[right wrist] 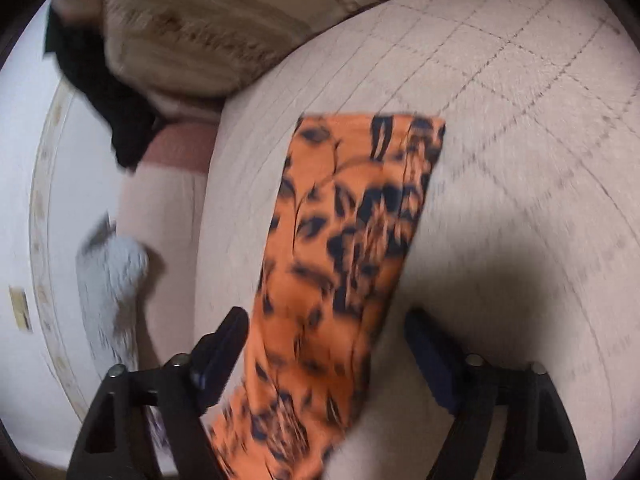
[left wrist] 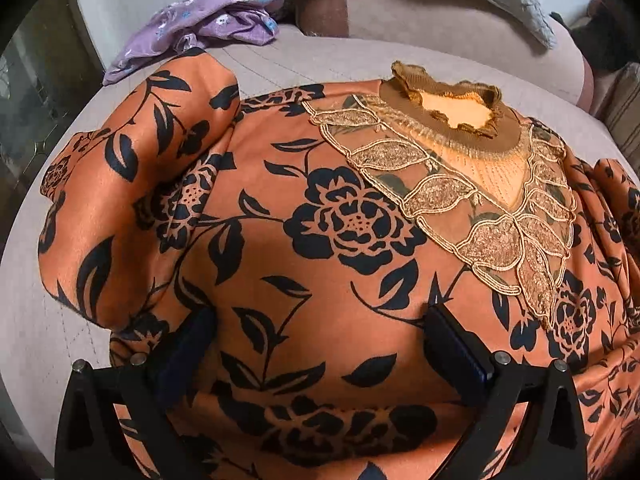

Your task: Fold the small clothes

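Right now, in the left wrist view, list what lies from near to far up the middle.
Left gripper → black rose print → lace collar → ruffled neckline → bed cover → brown cushion

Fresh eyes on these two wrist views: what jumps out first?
The orange blouse with black flowers fills the left wrist view, spread front-up on the pale quilted bed, its gold lace collar at upper right. The left claw stands open over its lower front. In the blurred right wrist view, one long orange sleeve stretches away across the bed between the fingers of the open right claw. A crumpled purple flowered garment lies beyond the blouse, upper left.
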